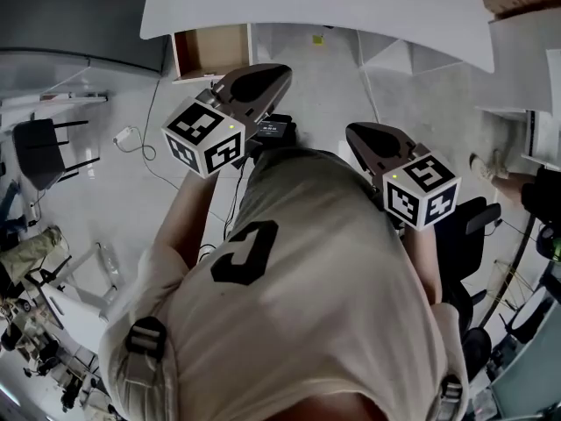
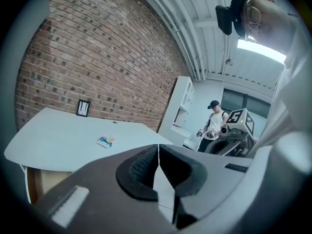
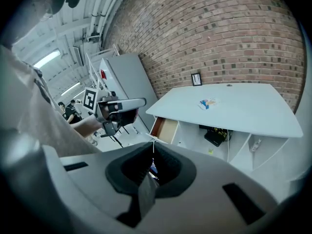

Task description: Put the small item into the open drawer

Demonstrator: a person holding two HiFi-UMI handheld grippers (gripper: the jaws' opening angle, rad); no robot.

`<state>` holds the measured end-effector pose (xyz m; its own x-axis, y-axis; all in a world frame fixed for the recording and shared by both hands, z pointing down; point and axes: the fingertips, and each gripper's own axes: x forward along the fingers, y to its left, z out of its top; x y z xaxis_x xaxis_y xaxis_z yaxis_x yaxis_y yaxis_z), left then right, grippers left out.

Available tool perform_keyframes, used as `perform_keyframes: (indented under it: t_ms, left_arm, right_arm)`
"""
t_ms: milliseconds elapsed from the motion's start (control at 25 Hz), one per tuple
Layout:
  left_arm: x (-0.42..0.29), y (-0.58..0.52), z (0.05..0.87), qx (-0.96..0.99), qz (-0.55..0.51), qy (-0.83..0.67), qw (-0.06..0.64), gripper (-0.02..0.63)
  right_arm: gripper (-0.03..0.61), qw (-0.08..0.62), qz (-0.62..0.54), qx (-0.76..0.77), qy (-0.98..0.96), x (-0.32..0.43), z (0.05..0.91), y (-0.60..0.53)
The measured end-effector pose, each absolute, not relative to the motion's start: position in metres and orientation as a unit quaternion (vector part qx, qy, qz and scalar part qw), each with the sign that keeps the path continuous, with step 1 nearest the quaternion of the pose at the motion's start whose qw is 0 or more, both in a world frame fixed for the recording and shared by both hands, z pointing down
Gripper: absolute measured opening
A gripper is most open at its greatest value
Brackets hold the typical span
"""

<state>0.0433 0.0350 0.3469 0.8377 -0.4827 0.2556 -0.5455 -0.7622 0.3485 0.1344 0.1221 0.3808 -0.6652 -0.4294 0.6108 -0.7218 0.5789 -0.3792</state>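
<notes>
Print on the small item [image 3: 207,103] is too small to read. It lies on the white table [image 3: 253,121] and is cut off at the top edge of the head view. Under the table's left end the drawer [image 3: 165,129] stands open. The left gripper [image 2: 157,147] and right gripper [image 3: 152,147] are held out toward the table, well short of it, their jaws closed on nothing.

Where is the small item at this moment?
In the right gripper view, the small item lies on the white table, near its middle; the open drawer is lower left of it.
</notes>
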Motion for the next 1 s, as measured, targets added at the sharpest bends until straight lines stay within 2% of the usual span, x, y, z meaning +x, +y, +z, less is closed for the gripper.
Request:
perform_keyframes:
  t_ms: [600, 1000]
  left_arm:
    - [-0.039, -0.004, 0.364, 0.922, 0.056, -0.304, 0.234, 0.009]
    - [-0.043, -0.006, 0.375, 0.915, 0.075, -0.319, 0.236, 0.009]
  right_arm:
    - [0.006, 0.28, 0.309, 0.299, -0.858, 0.057, 0.388, 0.078]
    - [0.006, 0.289, 0.315, 0.27, -0.863, 0.045, 0.4, 0.073]
